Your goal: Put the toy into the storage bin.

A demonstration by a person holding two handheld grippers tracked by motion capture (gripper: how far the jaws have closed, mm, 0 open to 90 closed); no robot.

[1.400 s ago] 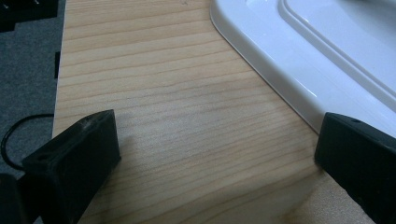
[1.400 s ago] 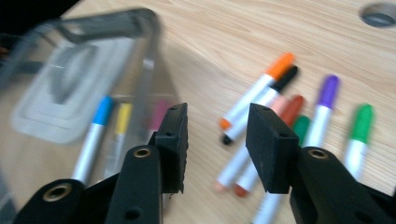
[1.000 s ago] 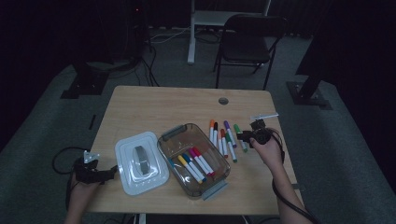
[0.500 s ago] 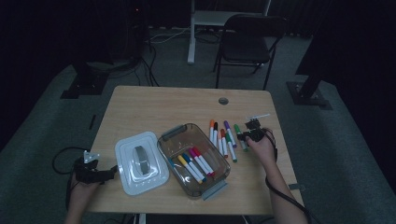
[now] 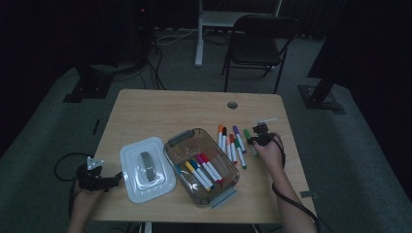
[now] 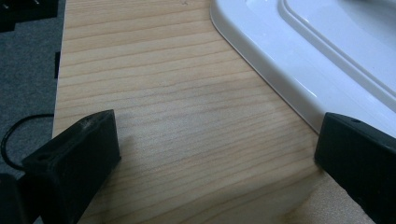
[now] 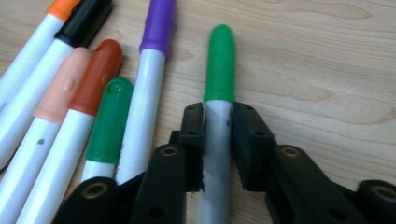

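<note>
Two grippers are in play. The right gripper (image 7: 218, 140) is clamped on the green-capped marker (image 7: 219, 70), jaws just closed onto its white barrel, cap sticking out ahead of the tips, marker lying on the table (image 7: 317, 60). Just to its left, the other loose markers (image 7: 112, 112) are lined up. The left gripper (image 6: 219, 154) is held wide open, nothing between the jaws, with the white lid (image 6: 299, 56) right at one jaw.
</note>
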